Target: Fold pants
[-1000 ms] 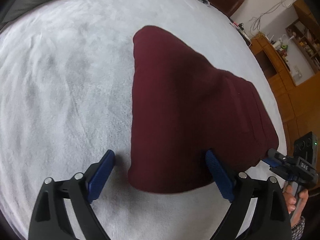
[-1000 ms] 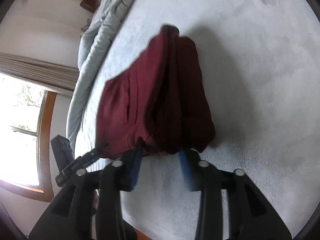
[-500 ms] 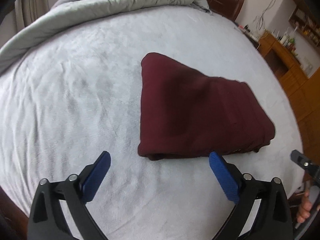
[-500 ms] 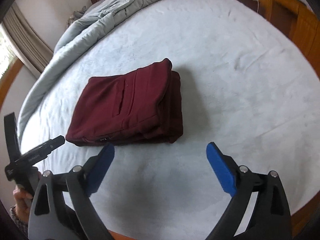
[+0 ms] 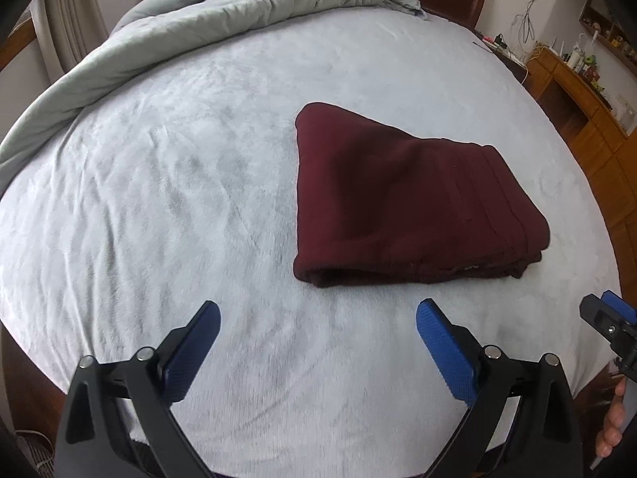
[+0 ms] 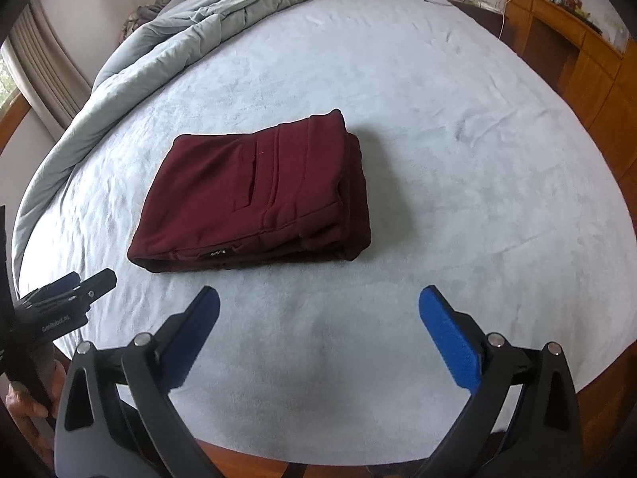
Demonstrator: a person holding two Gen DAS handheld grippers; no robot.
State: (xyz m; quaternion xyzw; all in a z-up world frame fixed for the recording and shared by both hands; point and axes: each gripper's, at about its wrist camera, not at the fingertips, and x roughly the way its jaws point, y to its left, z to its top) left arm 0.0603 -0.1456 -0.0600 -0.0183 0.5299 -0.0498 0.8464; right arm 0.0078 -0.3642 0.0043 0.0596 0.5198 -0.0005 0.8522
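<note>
**Folded pants on bed, both tools spread**

Maroon pants (image 5: 410,199) lie folded mid-bed (image 5: 159,199). Left tool (image 5: 318,314) spread, empty; right tool (image 6: 318,302) jaws just opened, nothing between. Rumpled grey duvet (image 6: 167,40) behind, wooden cabinets (image 6: 577,59) beside. Nothing blocks pants.

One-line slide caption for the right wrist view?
Folded maroon pants lie on the bed, open right hand-held gripper empty.

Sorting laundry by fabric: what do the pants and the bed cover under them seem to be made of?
The pants look like thick maroon fleece or sweatshirt knit: matte, soft, with bulky rounded folds. The bed cover looks like pale plush or velvety fabric, since brushed streaks show in its nap. Neither fibre can be told for sure.
</note>
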